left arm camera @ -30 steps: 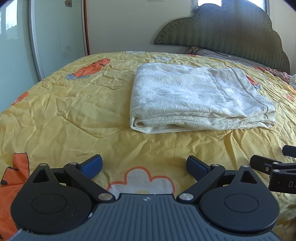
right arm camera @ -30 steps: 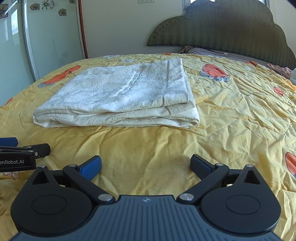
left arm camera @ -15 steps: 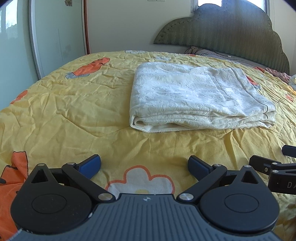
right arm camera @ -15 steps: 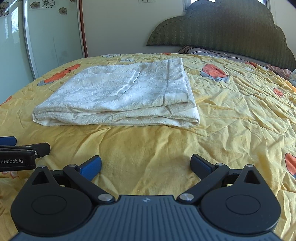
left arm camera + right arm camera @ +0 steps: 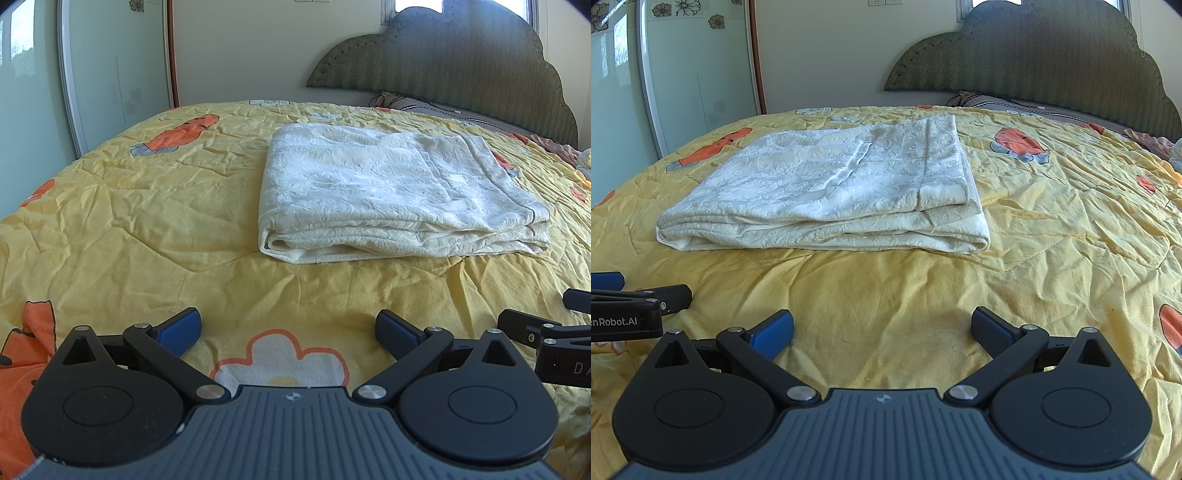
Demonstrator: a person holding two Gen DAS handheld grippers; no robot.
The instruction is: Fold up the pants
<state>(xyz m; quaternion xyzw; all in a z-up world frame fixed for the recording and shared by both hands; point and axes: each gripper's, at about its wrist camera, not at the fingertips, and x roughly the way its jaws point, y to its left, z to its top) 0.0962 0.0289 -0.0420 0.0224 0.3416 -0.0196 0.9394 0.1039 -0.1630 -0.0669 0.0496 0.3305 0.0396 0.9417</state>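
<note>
pants (image 5: 391, 195) cream, folded into a flat stack, lying mid-bed on the yellow quilt (image 5: 147, 229). left gripper (image 5: 288, 328) jaws spread wide, nothing in them, low over the quilt just short of the stack's near edge. right gripper (image 5: 882, 328) same: jaws released, empty, apart from the pants. green headboard (image 5: 1034, 59) behind.
</note>
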